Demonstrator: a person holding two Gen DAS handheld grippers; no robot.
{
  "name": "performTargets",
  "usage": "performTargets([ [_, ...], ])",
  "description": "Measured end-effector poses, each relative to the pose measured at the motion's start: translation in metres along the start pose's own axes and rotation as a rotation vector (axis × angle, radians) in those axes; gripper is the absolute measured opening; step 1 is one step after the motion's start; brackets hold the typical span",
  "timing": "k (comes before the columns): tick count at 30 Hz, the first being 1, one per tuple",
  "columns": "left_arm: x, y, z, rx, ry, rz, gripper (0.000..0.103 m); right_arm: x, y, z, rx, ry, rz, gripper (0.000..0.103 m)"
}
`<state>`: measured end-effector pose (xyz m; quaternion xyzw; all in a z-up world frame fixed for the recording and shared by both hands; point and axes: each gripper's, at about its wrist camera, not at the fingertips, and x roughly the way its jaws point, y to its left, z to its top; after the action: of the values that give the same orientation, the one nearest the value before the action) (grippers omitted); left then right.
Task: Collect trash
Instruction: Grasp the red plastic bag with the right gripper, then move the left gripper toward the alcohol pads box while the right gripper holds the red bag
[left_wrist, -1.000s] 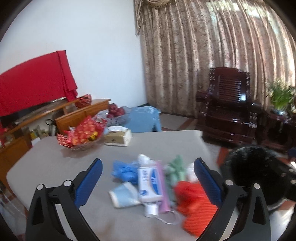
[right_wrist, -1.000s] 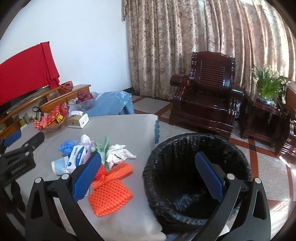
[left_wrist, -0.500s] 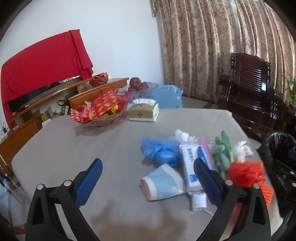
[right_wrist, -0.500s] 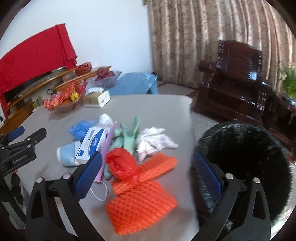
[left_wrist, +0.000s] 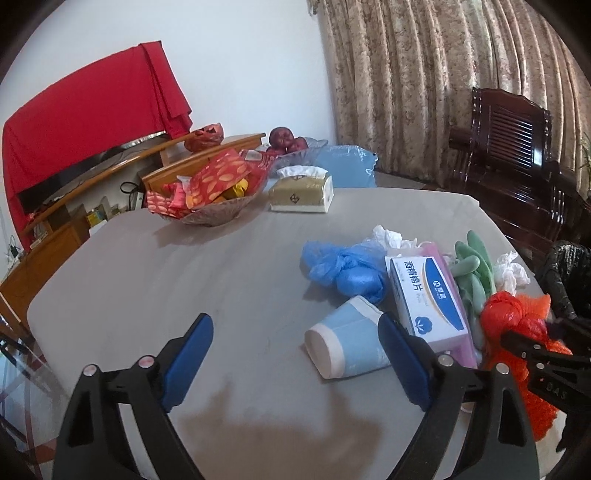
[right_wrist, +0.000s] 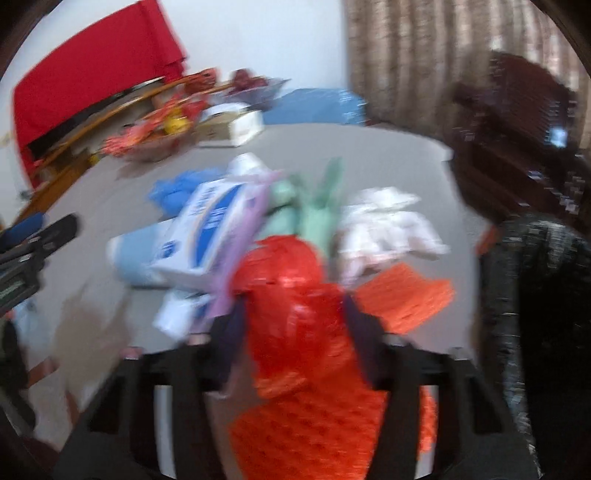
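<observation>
Right wrist view: right gripper (right_wrist: 291, 332) jaws closing around the red plastic bag (right_wrist: 284, 273) atop the orange mesh, bin (right_wrist: 535, 295) to its right; left gripper (left_wrist: 295, 354) wide, closing slightly, paper cup (left_wrist: 347, 339) just ahead; whole pile uncollected.

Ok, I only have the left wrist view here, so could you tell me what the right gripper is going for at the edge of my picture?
Observer: The right gripper is closing its jaws around the red plastic bag; blur hides whether the pads press yet.
Operator: Is anything else under it?
Observer: Yes, the orange net lies beneath the fingers, running toward the camera.
Operator: And is the bin handy?
Observer: The black-lined bin stands just to the right of the net.
</observation>
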<state>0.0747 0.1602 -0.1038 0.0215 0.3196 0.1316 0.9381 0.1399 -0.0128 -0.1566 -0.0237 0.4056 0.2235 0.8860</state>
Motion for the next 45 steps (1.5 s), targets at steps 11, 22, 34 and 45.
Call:
performTargets([
  [11,0.001,-0.023,0.009,0.021,0.013,-0.087,0.089,-0.048,-0.01,0.025,0.021,-0.151,0.008,0.022],
  [22,0.043,-0.084,0.01,0.083,0.05,-0.138,0.082,-0.034,-0.036,0.025,0.04,-0.143,-0.075,0.022],
  [34,0.069,-0.108,0.002,0.117,0.12,-0.176,0.057,-0.036,-0.046,0.024,0.073,-0.15,-0.073,0.022],
  [45,-0.004,-0.081,0.036,0.048,-0.038,-0.214,0.054,-0.077,-0.049,0.029,0.092,-0.243,-0.078,0.022],
])
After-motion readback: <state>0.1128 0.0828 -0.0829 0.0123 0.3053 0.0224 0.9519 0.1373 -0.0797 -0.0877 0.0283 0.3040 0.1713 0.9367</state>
